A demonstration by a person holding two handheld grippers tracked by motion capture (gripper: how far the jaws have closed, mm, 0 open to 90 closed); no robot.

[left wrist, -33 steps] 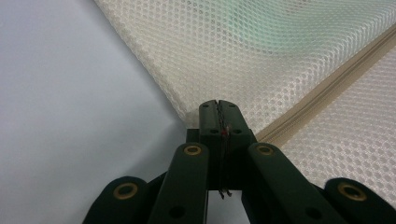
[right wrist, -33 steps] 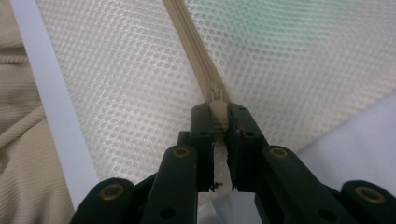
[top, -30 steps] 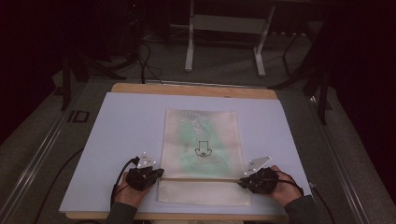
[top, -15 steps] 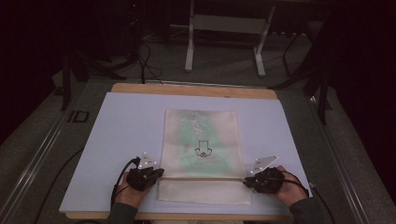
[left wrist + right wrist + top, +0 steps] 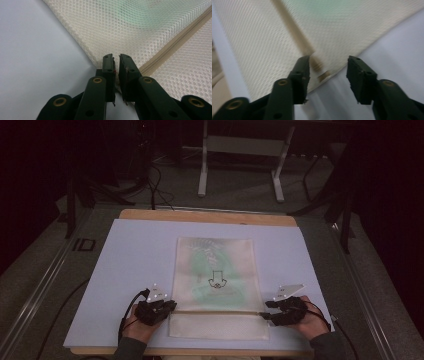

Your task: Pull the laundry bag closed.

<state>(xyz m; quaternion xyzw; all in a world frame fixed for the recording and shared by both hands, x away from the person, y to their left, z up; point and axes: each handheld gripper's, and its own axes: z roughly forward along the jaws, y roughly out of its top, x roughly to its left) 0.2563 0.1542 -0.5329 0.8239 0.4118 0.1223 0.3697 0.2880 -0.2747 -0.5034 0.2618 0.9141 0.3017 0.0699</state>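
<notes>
The cream mesh zip bag (image 5: 215, 285) lies lengthwise away from the person. At its zipper's ends, the left gripper (image 5: 116, 61) pinches its edge; the right gripper (image 5: 328, 66) stands spread.

Lab – dark room, cabled table (image 5: 125, 270)

The mesh laundry bag (image 5: 215, 285) was cream, its weave a fine honeycomb of small holes, with a pale green shape showing through and a small black outline drawing at its middle. Its zipper (image 5: 172, 47) was beige. The worktop (image 5: 135, 255) was pale lilac-white over a light wooden edge. Both tongs, left (image 5: 116, 58) and right (image 5: 328, 63), were black with brass-coloured rivets.
</notes>
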